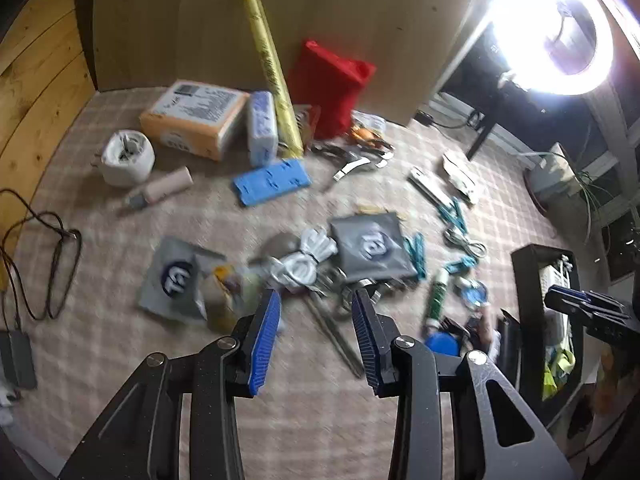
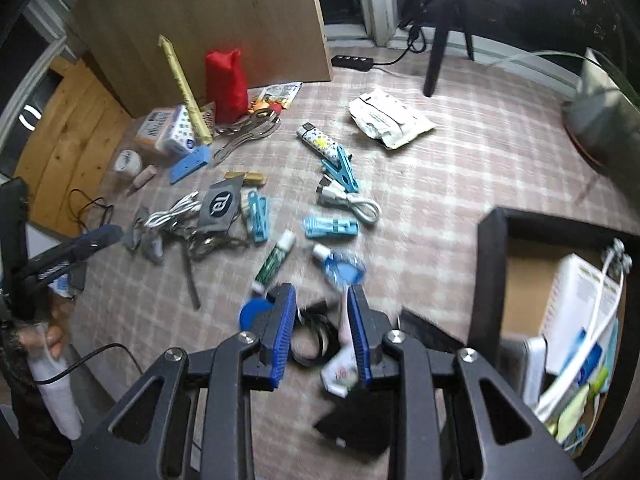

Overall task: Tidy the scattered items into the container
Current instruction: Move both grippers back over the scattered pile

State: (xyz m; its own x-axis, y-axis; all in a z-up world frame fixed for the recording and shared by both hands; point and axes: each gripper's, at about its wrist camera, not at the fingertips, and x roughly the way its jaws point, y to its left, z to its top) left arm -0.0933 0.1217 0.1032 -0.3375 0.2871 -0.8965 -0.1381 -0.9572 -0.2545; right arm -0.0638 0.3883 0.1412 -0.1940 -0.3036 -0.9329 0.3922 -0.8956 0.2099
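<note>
Many small items lie scattered on a checked rug point(image 1: 120, 340). My left gripper point(image 1: 316, 308) is open and empty, hovering above a coiled white cable point(image 1: 308, 256) and a grey pouch point(image 1: 372, 246). My right gripper point(image 2: 320, 308) is open and empty above a coiled black strap point(image 2: 316, 340), a white packet point(image 2: 340, 372) and a blue round lid point(image 2: 252, 314). The black container point(image 2: 492, 280) stands to the right and holds a white box point(image 2: 580, 308), a white cable and other things. It also shows in the left wrist view point(image 1: 528, 320).
An orange box point(image 1: 192, 116), yellow roll point(image 1: 272, 72), red bag point(image 1: 328, 84), blue pad point(image 1: 272, 180) and tape roll point(image 1: 128, 158) sit by the wooden board. Blue clothespegs point(image 2: 340, 168), a green tube point(image 2: 274, 258) and a blue bottle point(image 2: 340, 266) lie mid-rug. A plant pot point(image 2: 600, 120) stands at the right.
</note>
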